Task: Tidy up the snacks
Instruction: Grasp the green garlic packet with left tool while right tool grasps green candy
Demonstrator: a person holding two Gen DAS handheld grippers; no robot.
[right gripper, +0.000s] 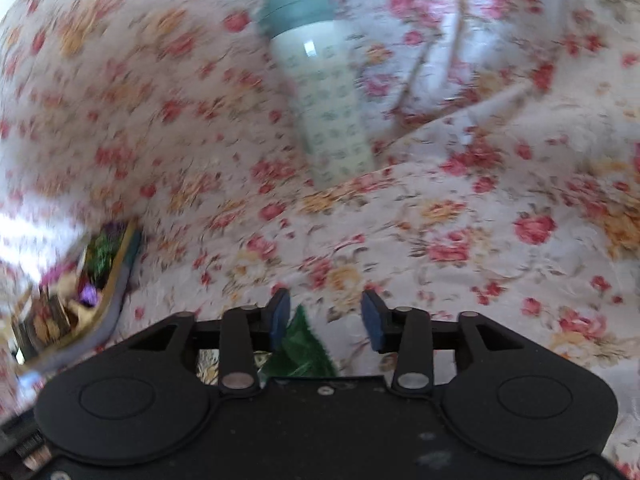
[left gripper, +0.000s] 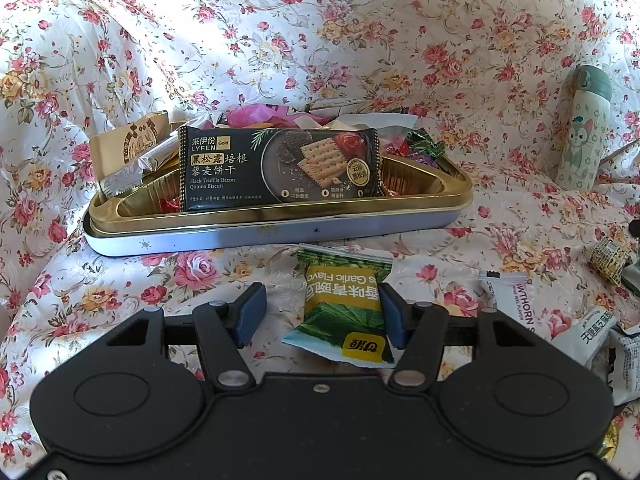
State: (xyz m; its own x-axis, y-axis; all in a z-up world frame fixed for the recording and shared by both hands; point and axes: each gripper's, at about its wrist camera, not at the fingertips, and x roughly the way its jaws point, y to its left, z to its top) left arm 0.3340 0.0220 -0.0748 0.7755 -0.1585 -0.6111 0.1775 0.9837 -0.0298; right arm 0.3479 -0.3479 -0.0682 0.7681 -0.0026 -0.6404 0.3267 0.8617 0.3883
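Observation:
My left gripper (left gripper: 322,308) hovers low over the floral cloth in front of the pale blue tin (left gripper: 280,236) with its gold liner. A green garlic-pea packet (left gripper: 344,320) lies between its jaws, against the right pad, while a gap shows at the left pad. A black biscuit packet (left gripper: 280,168) stands propped in the tin among several wrapped sweets. In the blurred right wrist view, my right gripper (right gripper: 326,318) is open over the cloth. A green wrapper (right gripper: 306,350) lies beside and under its left finger (right gripper: 280,314), not spanning the jaws.
A pale green flask (left gripper: 584,136) (right gripper: 324,88) stands on the cloth right of the tin. Loose packets lie at the right: a white hawthorn one (left gripper: 512,296), a small yellow-green one (left gripper: 610,258), another white one (left gripper: 588,336). The tin's corner (right gripper: 116,292) shows at left.

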